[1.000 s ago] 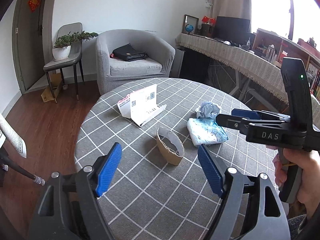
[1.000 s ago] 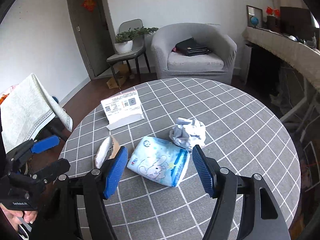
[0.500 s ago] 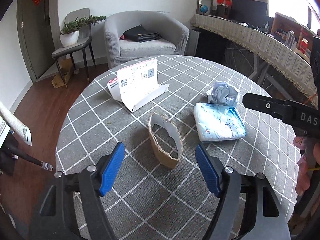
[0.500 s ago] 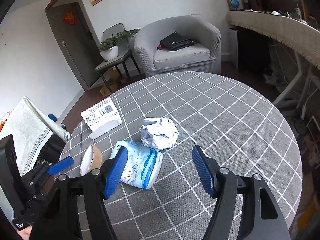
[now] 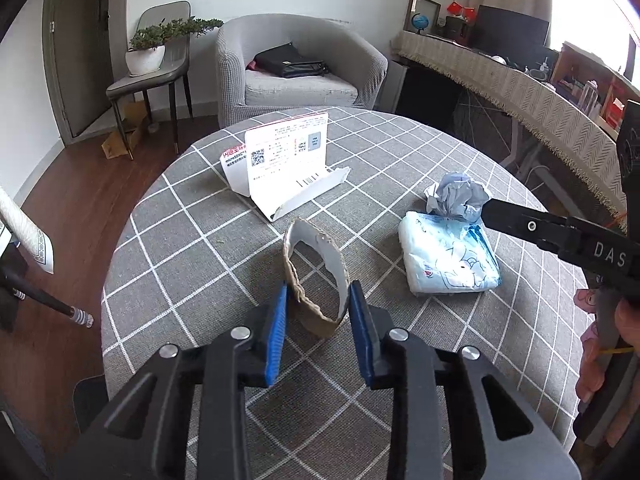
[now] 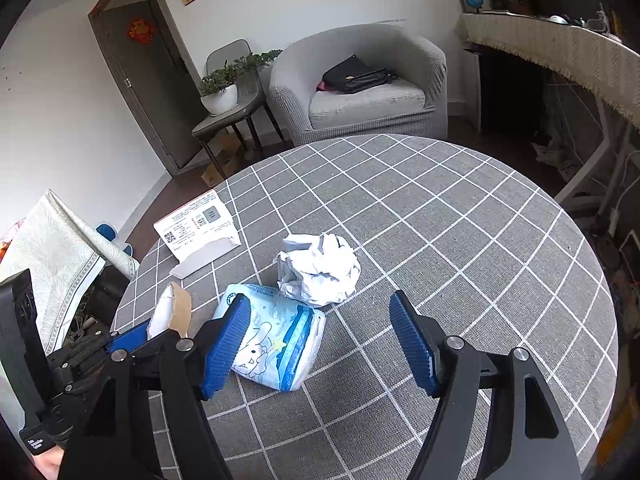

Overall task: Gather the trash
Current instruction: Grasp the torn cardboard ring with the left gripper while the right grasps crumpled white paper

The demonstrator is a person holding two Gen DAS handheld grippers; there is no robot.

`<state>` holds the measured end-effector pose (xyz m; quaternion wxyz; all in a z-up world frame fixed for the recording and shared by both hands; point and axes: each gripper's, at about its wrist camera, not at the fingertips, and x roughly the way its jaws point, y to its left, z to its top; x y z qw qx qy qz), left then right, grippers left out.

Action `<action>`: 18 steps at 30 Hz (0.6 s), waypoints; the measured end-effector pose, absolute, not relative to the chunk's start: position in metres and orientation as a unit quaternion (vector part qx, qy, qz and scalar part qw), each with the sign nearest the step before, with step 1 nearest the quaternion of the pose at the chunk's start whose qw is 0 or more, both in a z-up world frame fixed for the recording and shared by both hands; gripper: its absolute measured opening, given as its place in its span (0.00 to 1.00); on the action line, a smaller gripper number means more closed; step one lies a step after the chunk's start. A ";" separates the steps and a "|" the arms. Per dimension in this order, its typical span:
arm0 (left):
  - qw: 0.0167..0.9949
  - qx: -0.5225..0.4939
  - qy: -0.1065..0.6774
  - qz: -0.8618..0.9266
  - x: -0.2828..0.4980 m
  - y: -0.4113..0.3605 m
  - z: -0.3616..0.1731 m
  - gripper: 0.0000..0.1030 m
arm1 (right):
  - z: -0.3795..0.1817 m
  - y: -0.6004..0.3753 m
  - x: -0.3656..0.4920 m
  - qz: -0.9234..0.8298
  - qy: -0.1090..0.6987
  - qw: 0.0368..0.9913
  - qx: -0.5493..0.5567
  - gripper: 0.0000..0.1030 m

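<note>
Jaws on my left gripper (image 5: 316, 312) are pinched in on the torn cardboard ring (image 5: 314, 276) — a blue pad pressing each side of its near end, ring standing on edge on the worktop (image 5: 192, 256). Jaws on my right gripper (image 6: 320, 344) are spread wide and empty, hovering over the grey checked cloth; the left-hand pad sits over the edge of the tissue pack (image 6: 276, 344), the other is over bare cloth.

From the left wrist cam I see the blue-white tissue pack (image 5: 448, 256) lying flat, right of the ring and apart from it. The crumpled paper ball (image 5: 458, 198) is just behind the pack, touching it or nearly so — can't tell which. The right gripper's black finger crosses in front of the ball in that view. A folded white card w/ QR code and barcode (image 5: 286, 164) stands propped open further back, well clear of the ring.

Right wrist cam: crumpled paper ball (image 6: 320, 270) sits at the far edge of the pack, approx. between my open pads but beyond them. Cardboard ring (image 6: 176, 312) shows at left, next to the pack, w/ the left gripper (image 6: 132, 334) closed on it. White card (image 6: 196, 228) is near the worktop's left rim.
</note>
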<state>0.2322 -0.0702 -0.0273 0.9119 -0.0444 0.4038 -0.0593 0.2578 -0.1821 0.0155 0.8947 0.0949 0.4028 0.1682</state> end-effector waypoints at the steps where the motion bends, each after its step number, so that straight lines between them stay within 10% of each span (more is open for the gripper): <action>1: 0.912 -0.045 0.403 -0.061 0.232 -0.070 -0.027 0.31 | 0.016 -0.181 0.258 0.167 0.403 0.895 0.094 0.71; 18: 0.917 -0.020 0.385 -0.099 0.209 -0.055 -0.014 0.30 | 0.018 -0.161 0.274 0.155 0.408 0.896 0.077 0.71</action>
